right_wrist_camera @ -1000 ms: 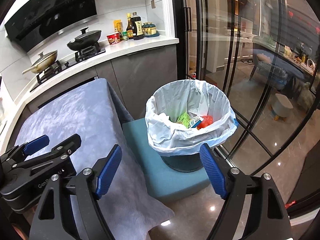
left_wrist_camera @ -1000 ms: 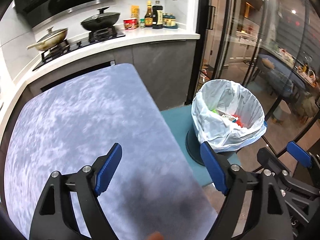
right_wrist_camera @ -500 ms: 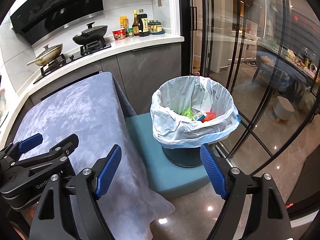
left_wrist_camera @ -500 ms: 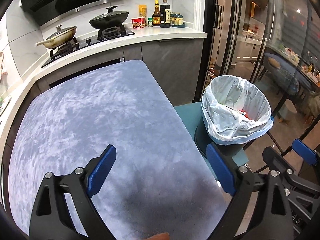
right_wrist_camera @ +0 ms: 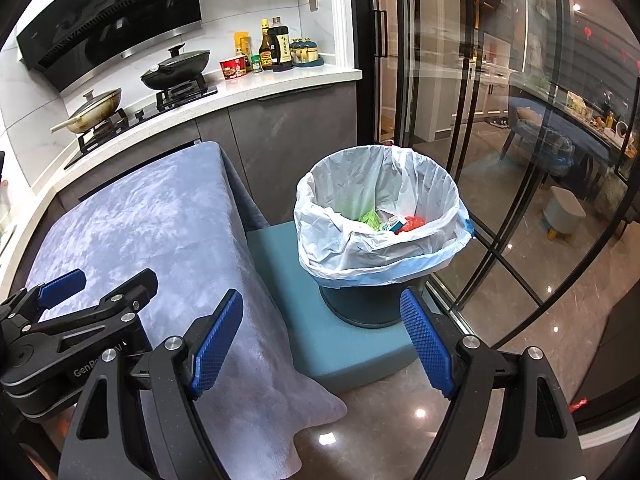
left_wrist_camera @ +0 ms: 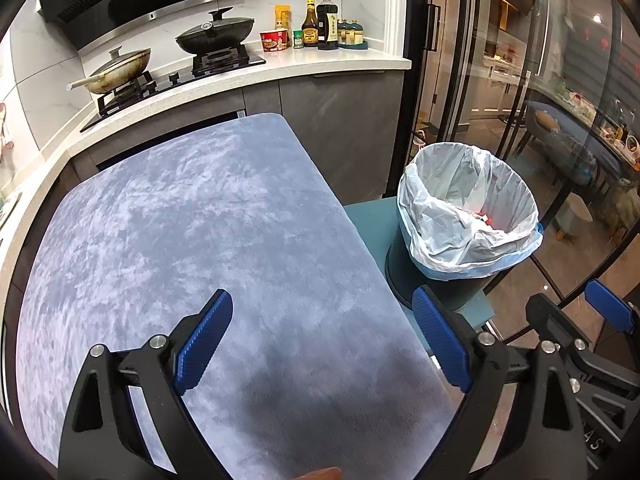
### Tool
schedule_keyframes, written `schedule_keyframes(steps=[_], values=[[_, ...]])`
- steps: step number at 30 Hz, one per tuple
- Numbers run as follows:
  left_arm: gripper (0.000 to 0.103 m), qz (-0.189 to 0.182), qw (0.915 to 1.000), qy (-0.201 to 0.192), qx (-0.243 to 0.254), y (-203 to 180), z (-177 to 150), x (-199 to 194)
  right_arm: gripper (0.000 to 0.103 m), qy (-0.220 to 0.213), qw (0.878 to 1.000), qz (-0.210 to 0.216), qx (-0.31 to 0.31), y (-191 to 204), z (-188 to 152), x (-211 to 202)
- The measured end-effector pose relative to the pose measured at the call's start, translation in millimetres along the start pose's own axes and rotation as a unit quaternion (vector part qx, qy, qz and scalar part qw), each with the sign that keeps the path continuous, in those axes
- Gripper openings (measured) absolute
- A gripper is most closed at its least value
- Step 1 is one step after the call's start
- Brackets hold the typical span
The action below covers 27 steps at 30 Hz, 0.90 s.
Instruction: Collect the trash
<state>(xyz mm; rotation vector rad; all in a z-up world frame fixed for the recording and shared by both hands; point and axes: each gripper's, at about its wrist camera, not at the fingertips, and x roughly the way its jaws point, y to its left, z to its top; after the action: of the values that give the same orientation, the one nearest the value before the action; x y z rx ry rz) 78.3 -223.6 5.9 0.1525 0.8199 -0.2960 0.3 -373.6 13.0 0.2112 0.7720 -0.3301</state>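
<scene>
A dark trash bin with a white bag liner point(right_wrist_camera: 380, 252) stands on a teal stool point(right_wrist_camera: 332, 340); it also shows in the left wrist view point(left_wrist_camera: 468, 224). Green, blue-white and red trash point(right_wrist_camera: 394, 222) lies inside the bag. My left gripper point(left_wrist_camera: 322, 338) is open and empty above the grey-blue cloth-covered table point(left_wrist_camera: 192, 216). My right gripper point(right_wrist_camera: 322, 340) is open and empty, held above the stool in front of the bin. Each gripper shows at the edge of the other's view.
A kitchen counter point(left_wrist_camera: 328, 64) behind the table carries a stove with two pans point(left_wrist_camera: 216, 34), bottles point(left_wrist_camera: 327, 22) and a red cup. Glass sliding doors point(right_wrist_camera: 500, 120) stand right of the bin. The floor point(right_wrist_camera: 380, 432) is glossy and dark.
Both grippers have pulled back and up from the bin, so the table and bin look smaller and farther. Both stay open and empty.
</scene>
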Motion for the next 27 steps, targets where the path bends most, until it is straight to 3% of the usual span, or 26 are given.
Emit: schedule_keyframes(steps=[16, 27], values=[[0.087, 0.019, 0.9998, 0.004, -0.006, -1.0, -5.9, -2.6, 0.078, 0.004, 1.000, 0.002, -0.001, 0.3, -3.6, 0.1], [0.087, 0.015, 0.9997, 0.015, -0.009, -1.3, -9.0, 1.1, 0.084, 0.004, 1.000, 0.001, 0.003, -2.7, -7.5, -0.3]])
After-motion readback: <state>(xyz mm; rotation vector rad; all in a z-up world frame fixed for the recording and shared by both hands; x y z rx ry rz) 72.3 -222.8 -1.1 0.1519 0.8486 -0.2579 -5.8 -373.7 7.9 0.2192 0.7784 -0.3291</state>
